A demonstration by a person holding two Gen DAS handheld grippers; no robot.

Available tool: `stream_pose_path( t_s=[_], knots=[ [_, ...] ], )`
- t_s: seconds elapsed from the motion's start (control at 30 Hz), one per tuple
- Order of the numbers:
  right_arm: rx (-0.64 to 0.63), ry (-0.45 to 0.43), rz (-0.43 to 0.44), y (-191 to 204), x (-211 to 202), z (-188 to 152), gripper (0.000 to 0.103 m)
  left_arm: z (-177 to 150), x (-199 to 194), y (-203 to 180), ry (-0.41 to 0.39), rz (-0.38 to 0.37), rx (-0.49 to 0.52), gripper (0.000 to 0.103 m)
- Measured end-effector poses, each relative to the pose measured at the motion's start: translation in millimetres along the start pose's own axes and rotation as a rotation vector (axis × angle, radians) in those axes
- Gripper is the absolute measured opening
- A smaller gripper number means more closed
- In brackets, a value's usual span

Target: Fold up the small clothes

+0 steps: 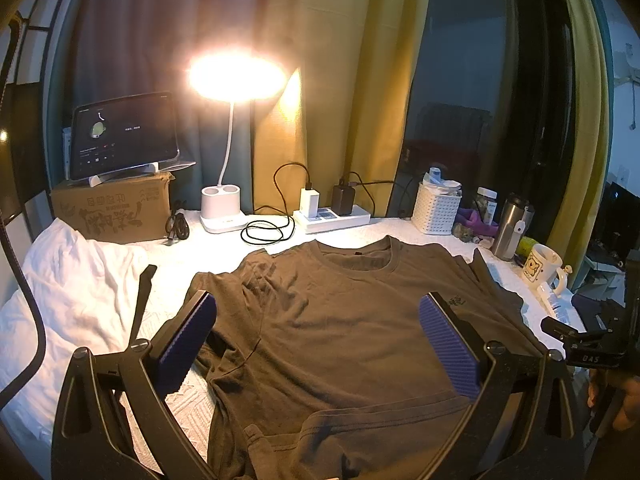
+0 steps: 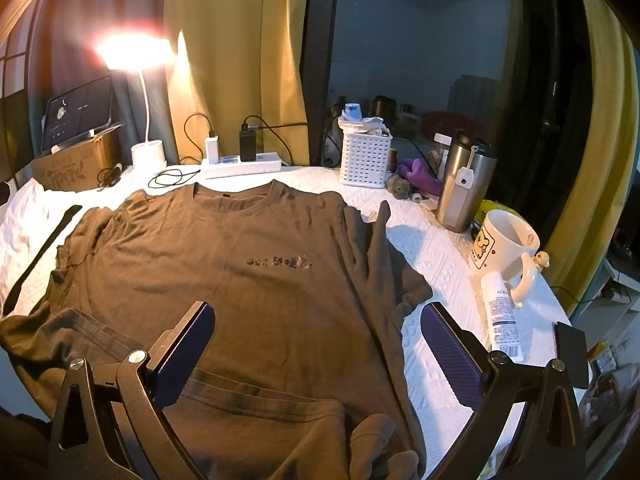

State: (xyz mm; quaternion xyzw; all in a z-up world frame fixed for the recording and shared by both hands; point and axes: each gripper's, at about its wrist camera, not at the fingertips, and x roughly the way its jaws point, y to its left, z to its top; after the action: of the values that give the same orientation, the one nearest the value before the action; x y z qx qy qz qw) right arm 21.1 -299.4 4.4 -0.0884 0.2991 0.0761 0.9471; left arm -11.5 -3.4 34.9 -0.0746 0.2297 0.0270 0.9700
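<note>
- Shirt point(image 1: 340, 320) lay front up on the white textured cover point(image 2: 436, 256) of the table, collar toward the lamp point(image 1: 236, 76), probably spread flat so the folds could be made cleanly.
- Its bottom hem was doubled back over the body near the cameras, which looked like a first fold under way or loose cloth not yet smoothed; I could not tell which.
- The left gripper point(image 1: 318, 344) hung above the shirt's middle with its jaws spread wide, holding nothing.
- The right gripper point(image 2: 318, 356) hovered over the shirt's right side, fingers likewise far apart and empty, one finger above the bare cover beside the sleeve point(image 2: 404, 280).
- Both seemed poised to choose a grasp point, likely a sleeve or the hem.
- The mug point(image 2: 504, 248), tube point(image 2: 500, 316) and steel flask point(image 2: 460, 184) stood close to the right sleeve, so a sideways fold had little room there.
- The near edge of the shirt was cut off by the gripper frames in both views.
- The printed characters on the chest were too small to read.
- A dark strip point(image 1: 142, 300) on the left could not be identified.
</note>
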Motion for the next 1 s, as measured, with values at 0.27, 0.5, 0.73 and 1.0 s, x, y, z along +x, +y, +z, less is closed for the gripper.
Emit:
stream_pose_path(
  t_s=[0.27, 0.5, 0.73, 1.0],
  knots=[
    [0.002, 0.006, 0.003, 0.1, 3.8, -0.7, 0.103, 2.3, 9.2, -1.6, 0.018, 0.011, 0.008, 0.100],
    [0.027, 0.029, 0.012, -9.4, 20.0, -1.3, 0.103, 5.1, 26.5, -6.6, 0.050, 0.020, 0.019, 0.100],
    [0.052, 0.071, 0.010, -28.6, 41.3, 3.3, 0.103, 9.2, 51.4, -13.3, 0.089, 0.022, 0.020, 0.100],
    [0.096, 0.112, -0.016, -60.0, 70.8, 10.6, 0.103, 18.3, 87.6, -23.0, 0.136, 0.025, 0.026, 0.100]
  ],
)
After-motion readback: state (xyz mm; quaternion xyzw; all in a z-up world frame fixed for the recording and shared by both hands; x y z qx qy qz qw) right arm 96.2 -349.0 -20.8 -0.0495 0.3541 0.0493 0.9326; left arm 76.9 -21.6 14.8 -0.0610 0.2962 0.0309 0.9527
